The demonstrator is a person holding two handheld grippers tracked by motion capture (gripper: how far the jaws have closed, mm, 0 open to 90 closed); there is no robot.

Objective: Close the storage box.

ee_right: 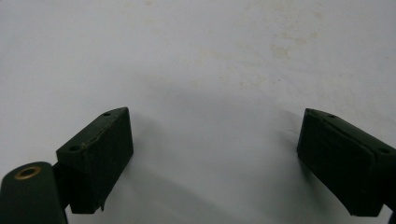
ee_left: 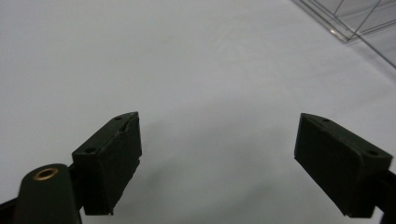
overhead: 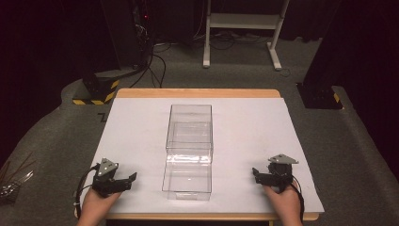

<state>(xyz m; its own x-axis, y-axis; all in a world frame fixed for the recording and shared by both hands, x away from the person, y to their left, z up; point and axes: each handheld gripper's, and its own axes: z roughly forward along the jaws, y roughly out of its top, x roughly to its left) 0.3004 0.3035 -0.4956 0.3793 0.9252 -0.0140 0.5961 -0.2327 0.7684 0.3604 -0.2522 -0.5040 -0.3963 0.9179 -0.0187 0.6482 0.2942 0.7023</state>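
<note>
Two clear plastic boxes stand in a row down the middle of the white table cover. The far box (overhead: pixel 189 128) is taller; the near box (overhead: pixel 187 181) sits against it towards the front edge. My left gripper (overhead: pixel 128 181) rests near the front left, held by a hand, with its jaws wide apart over bare cover (ee_left: pixel 219 135). A corner of a clear box (ee_left: pixel 355 23) shows at the top right of the left gripper view. My right gripper (overhead: pixel 257 174) rests at the front right, also open, with nothing between its fingers (ee_right: pixel 215 135).
The white cover (overhead: pixel 141 132) lies on a wooden table (overhead: pixel 197 92) with a floor drop all round. A white table frame (overhead: pixel 242 28) and black stands with cables stand on the carpet behind.
</note>
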